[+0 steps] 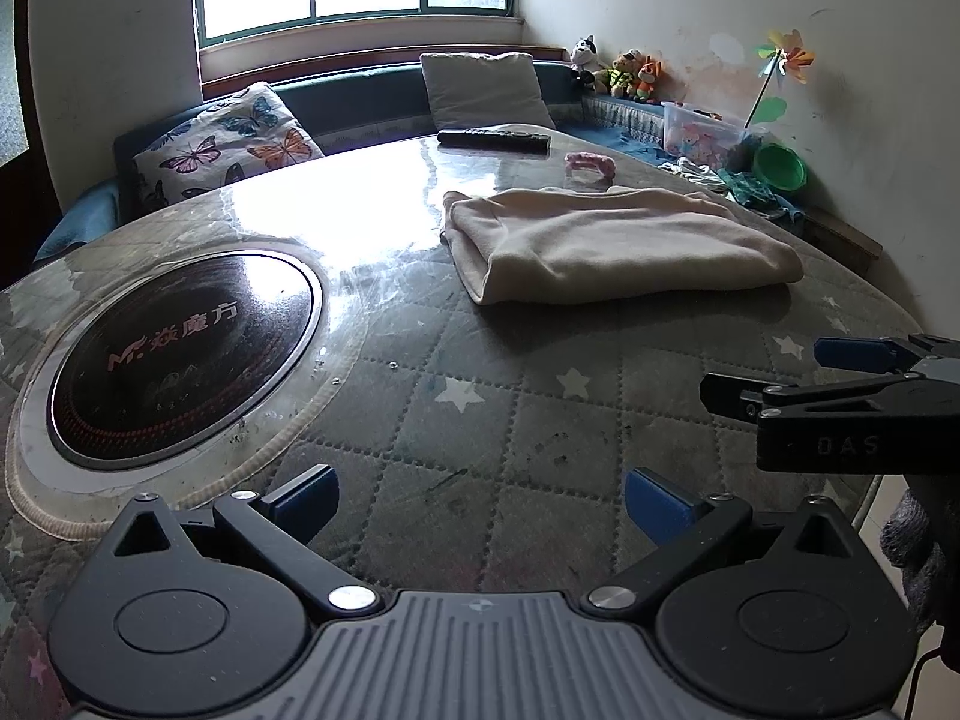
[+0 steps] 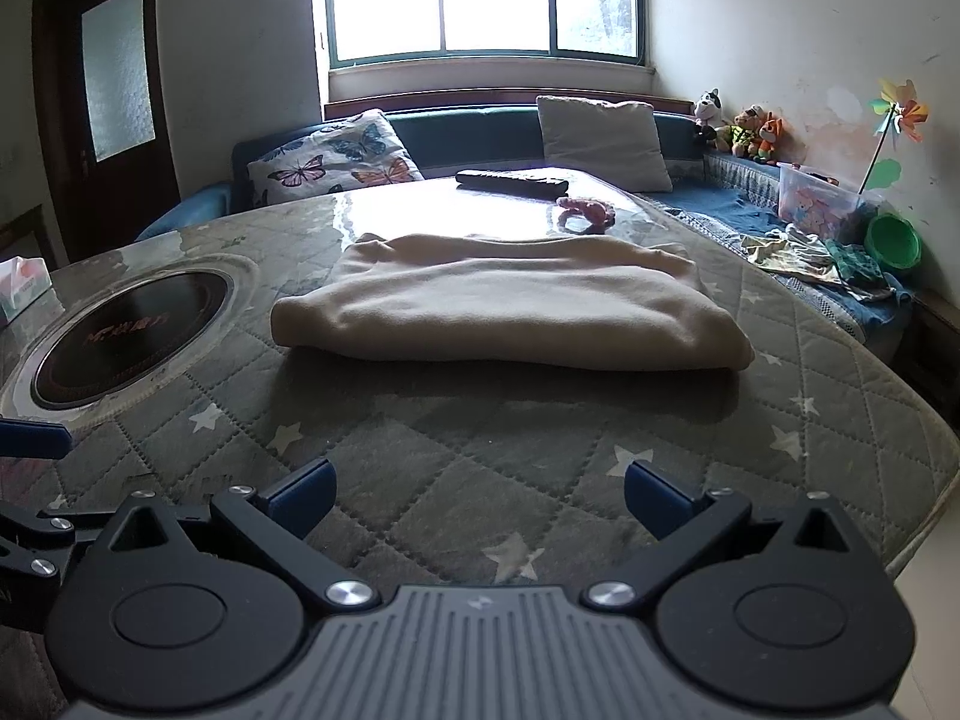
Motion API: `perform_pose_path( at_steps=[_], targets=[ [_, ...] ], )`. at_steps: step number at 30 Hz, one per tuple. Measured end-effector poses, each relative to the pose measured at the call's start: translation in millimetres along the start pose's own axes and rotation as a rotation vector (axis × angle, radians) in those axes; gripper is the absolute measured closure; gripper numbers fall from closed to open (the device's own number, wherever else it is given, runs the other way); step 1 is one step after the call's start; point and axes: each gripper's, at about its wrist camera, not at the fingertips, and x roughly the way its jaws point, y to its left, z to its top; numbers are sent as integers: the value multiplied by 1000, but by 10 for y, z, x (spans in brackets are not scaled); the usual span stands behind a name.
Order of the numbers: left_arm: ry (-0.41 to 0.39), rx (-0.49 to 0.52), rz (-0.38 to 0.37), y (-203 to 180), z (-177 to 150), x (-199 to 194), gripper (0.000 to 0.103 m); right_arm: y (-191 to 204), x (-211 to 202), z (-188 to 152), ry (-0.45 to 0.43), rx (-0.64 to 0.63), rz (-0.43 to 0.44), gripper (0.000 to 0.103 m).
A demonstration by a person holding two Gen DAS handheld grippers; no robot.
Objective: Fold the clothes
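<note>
A cream garment (image 1: 612, 240) lies folded into a flat bundle on the quilted table cover (image 1: 480, 408), toward the far right. It also shows in the right wrist view (image 2: 510, 306), straight ahead. My left gripper (image 1: 480, 504) is open and empty, low over the table's near edge, well short of the garment. My right gripper (image 2: 477, 495) is open and empty, also near the front edge; it shows from the side in the left wrist view (image 1: 774, 372).
A round black cooktop (image 1: 180, 354) is set into the table at left. A remote (image 1: 492, 138) and a pink toy (image 1: 591, 163) lie at the far side. A tissue box (image 2: 21, 288) sits at far left. Cushions and a sofa stand behind.
</note>
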Motion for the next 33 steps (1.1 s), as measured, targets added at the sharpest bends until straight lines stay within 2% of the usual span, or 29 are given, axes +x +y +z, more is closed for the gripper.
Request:
perform_pose_path(
  at_steps=[33],
  targets=[
    [-3,16,-22,-92,21,-43,0,13,46,-43,27,0,12,0]
  ],
)
